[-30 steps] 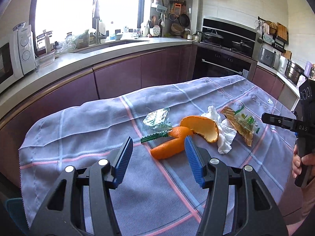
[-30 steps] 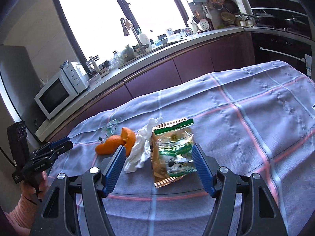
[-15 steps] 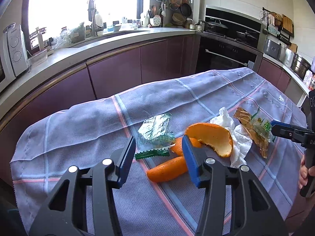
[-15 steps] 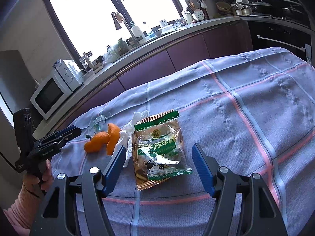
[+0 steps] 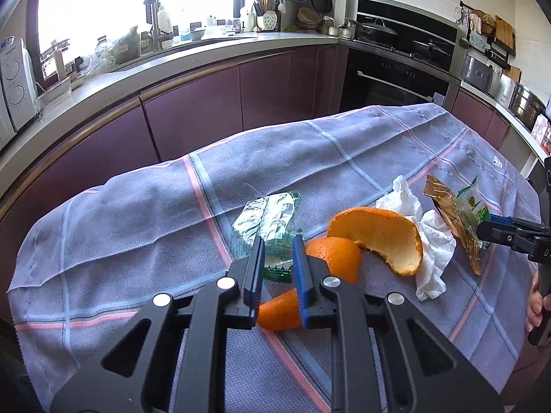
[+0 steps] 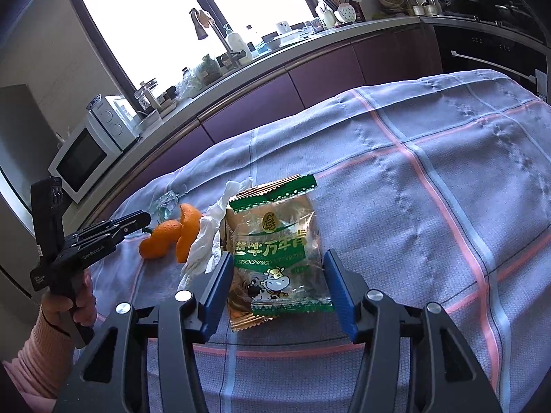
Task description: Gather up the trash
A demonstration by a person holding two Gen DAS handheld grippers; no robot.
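Note:
A silver and green foil wrapper point(image 5: 267, 218) lies on the blue checked tablecloth point(image 5: 137, 213). My left gripper point(image 5: 278, 256) has its jaws nearly shut around the wrapper's near green edge. Orange peels point(image 5: 375, 237) and a crumpled white tissue point(image 5: 432, 251) lie just right of it. A green and gold snack packet point(image 6: 275, 251) lies between the fingers of my right gripper point(image 6: 279, 275), which is open around it. The packet also shows in the left wrist view point(image 5: 461, 213). The left gripper shows in the right wrist view point(image 6: 137, 220) beside the peels point(image 6: 172, 234).
The cloth-covered table ends at the far edge, with purple kitchen cabinets point(image 5: 193, 110) beyond. A microwave point(image 6: 86, 151) stands on the counter at the left. An oven point(image 5: 396, 79) is at the far right.
My left gripper has moved forward and closed its jaws onto the foil wrapper's edge. My right gripper has advanced so its open fingers now straddle the snack packet.

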